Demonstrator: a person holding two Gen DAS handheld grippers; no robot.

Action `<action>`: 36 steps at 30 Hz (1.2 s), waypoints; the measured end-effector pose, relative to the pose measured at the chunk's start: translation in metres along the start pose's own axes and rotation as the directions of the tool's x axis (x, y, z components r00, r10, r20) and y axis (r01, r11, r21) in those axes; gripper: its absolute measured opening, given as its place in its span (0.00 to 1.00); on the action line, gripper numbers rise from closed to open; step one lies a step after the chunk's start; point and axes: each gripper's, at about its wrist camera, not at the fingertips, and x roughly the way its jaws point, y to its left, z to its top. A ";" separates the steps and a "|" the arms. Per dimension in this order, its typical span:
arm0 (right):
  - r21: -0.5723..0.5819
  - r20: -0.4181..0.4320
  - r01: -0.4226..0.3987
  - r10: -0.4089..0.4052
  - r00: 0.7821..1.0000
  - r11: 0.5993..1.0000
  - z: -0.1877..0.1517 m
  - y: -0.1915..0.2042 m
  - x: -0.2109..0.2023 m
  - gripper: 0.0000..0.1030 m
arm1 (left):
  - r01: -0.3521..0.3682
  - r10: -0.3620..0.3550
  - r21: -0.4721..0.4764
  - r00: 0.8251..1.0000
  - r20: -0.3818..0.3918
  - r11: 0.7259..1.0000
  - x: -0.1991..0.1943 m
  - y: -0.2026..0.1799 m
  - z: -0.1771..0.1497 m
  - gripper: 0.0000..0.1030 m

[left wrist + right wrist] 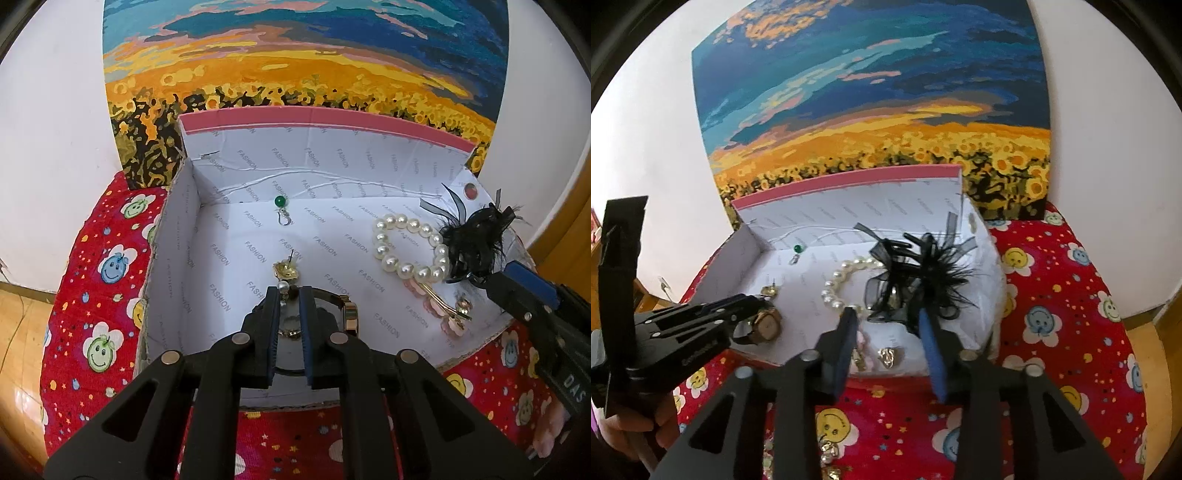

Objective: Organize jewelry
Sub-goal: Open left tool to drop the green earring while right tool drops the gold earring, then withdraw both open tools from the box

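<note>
Left gripper (289,295) was clamped on the watch (764,325) inside the box (177,236); right gripper (886,325) stood with jaws apart beside the black hairpiece (916,280). Recommended: seat the watch flat before release, clear of the pearls (410,247).

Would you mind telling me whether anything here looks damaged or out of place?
Yes. The white box has a creased, torn back wall lining. Some pearl and gold jewelry lies outside it on the red cloth, near the front edge, while the other pieces sit inside.
</note>
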 end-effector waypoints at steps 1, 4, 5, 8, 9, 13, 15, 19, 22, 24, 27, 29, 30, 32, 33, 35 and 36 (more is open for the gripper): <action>-0.005 0.002 -0.002 0.002 1.000 1.000 0.000 0.000 0.001 0.45 | 0.001 -0.001 -0.001 1.000 -0.002 1.000 0.000 0.000 0.000 0.09; -0.011 0.006 -0.008 0.008 1.000 1.000 0.001 0.001 0.001 0.49 | -0.003 0.003 -0.003 1.000 -0.002 1.000 -0.001 0.000 0.001 0.10; -0.012 0.009 -0.008 0.008 1.000 1.000 0.000 0.002 -0.001 0.51 | -0.005 0.005 -0.002 1.000 -0.002 1.000 -0.001 0.000 0.001 0.10; -0.018 0.013 -0.016 0.017 1.000 1.000 -0.003 0.005 -0.006 0.56 | -0.008 0.008 0.001 1.000 -0.008 1.000 -0.003 0.000 0.001 0.10; -0.019 0.014 -0.016 0.016 1.000 1.000 -0.003 0.006 -0.007 0.57 | -0.005 0.005 0.000 1.000 -0.011 1.000 -0.003 0.000 0.002 0.10; -0.004 0.018 -0.012 0.012 1.000 1.000 -0.004 0.006 -0.013 0.59 | 0.001 -0.001 -0.006 1.000 -0.021 1.000 -0.008 0.000 0.001 0.11; 0.009 0.020 -0.009 0.009 1.000 1.000 -0.004 0.003 -0.018 0.60 | -0.012 0.012 0.005 1.000 -0.027 1.000 -0.011 -0.001 0.001 0.16; 0.029 0.039 0.005 -0.006 0.999 1.000 -0.005 -0.001 -0.031 0.60 | -0.034 0.034 -0.002 0.999 0.005 0.999 -0.024 -0.003 0.000 0.71; 0.036 0.050 0.010 -0.012 0.999 0.999 -0.007 -0.003 -0.040 0.61 | -0.030 0.030 0.004 0.998 0.052 1.000 -0.039 -0.005 -0.003 0.91; 0.039 0.054 0.014 -0.016 0.998 0.999 -0.009 -0.003 -0.046 0.62 | -0.026 0.025 0.014 0.998 0.050 1.000 -0.045 -0.007 -0.003 0.91; 0.042 0.056 0.018 -0.020 0.998 0.999 -0.012 -0.004 -0.054 0.62 | -0.026 0.024 0.024 0.998 0.053 0.999 -0.054 -0.010 -0.006 0.91; 0.038 0.056 0.022 -0.024 0.998 0.999 -0.015 -0.004 -0.059 0.62 | -0.029 0.028 0.032 0.998 0.050 0.999 -0.061 -0.013 -0.009 0.91; 0.035 0.057 0.024 -0.026 0.998 0.999 -0.016 -0.004 -0.063 0.62 | -0.031 0.030 0.033 0.998 0.050 0.999 -0.063 -0.014 -0.011 0.91; 0.033 0.059 0.026 -0.028 0.998 0.999 -0.020 -0.003 -0.068 0.62 | -0.033 0.031 0.035 0.998 0.051 0.999 -0.069 -0.014 -0.015 0.91; 0.033 0.059 0.024 -0.026 0.998 0.999 -0.021 -0.003 -0.071 0.63 | -0.033 0.032 0.036 0.998 0.051 0.999 -0.073 -0.014 -0.018 0.91; 0.037 0.057 0.019 -0.021 0.998 0.999 -0.025 -0.002 -0.077 0.63 | -0.040 0.038 0.037 0.998 0.045 0.999 -0.078 -0.013 -0.023 0.91; 0.039 0.055 0.014 -0.017 0.998 0.999 -0.028 -0.002 -0.079 0.63 | -0.042 0.040 0.038 0.998 0.040 0.998 -0.081 -0.013 -0.026 0.91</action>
